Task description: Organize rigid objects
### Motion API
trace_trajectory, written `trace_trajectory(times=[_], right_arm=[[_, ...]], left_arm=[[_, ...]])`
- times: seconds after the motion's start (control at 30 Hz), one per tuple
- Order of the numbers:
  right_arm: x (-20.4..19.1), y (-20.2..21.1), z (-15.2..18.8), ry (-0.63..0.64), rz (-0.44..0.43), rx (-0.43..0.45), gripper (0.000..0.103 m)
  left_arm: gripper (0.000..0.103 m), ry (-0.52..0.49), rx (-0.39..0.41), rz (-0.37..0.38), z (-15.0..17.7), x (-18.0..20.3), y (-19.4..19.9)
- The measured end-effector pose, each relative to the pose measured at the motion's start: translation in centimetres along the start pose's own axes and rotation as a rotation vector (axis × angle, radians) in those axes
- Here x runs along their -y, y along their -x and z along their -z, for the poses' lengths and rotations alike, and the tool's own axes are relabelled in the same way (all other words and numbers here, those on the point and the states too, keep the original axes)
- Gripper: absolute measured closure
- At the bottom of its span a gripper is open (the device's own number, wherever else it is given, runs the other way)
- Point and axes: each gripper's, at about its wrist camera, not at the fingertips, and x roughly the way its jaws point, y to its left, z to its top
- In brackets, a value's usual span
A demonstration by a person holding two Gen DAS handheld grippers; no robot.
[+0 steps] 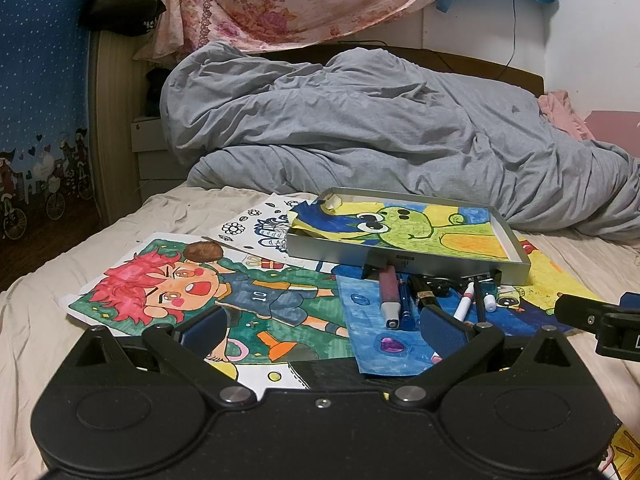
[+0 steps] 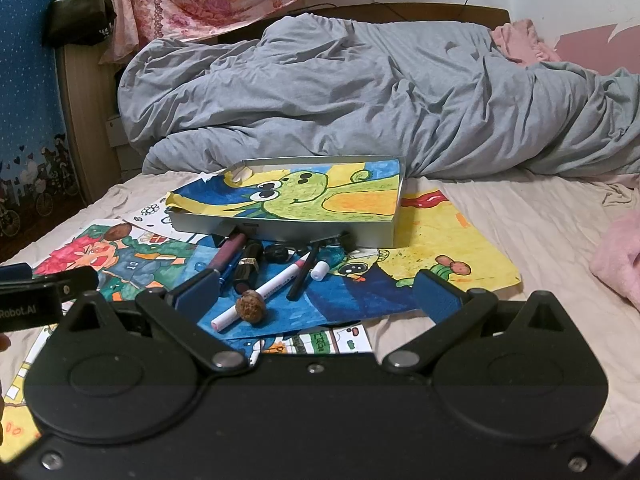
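Observation:
A shallow silver metal tray (image 1: 516, 268) (image 2: 280, 234) lies on the bed with a green-frog drawing (image 1: 412, 228) (image 2: 320, 196) inside it. In front of the tray sit several pens and markers: a mauve marker (image 1: 389, 292) (image 2: 228, 254), a white marker (image 2: 264, 294) (image 1: 464, 304), a dark lipstick tube (image 2: 246, 266). One walnut (image 2: 250, 306) rests on the white marker; another walnut (image 1: 203, 251) (image 2: 118, 233) lies on the red-haired-boy drawing (image 1: 192, 292). My left gripper (image 1: 320, 328) is open, just short of the pens. My right gripper (image 2: 318, 292) is open around the pen pile.
Several coloured drawings cover the cream sheet (image 1: 40, 312). A heaped grey duvet (image 1: 360, 128) (image 2: 360, 100) fills the bed behind the tray. A pink cloth (image 2: 620, 260) lies at the right. The wooden headboard and a floral curtain (image 1: 280, 0) stand behind.

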Motion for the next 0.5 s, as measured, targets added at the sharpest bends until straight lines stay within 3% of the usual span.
trace_trajectory(times=[0.5], right_arm=[[-0.05, 0.0, -0.01, 0.002, 0.001, -0.001, 0.0]], left_arm=[[0.001, -0.001, 0.002, -0.001, 0.04, 0.05, 0.0]])
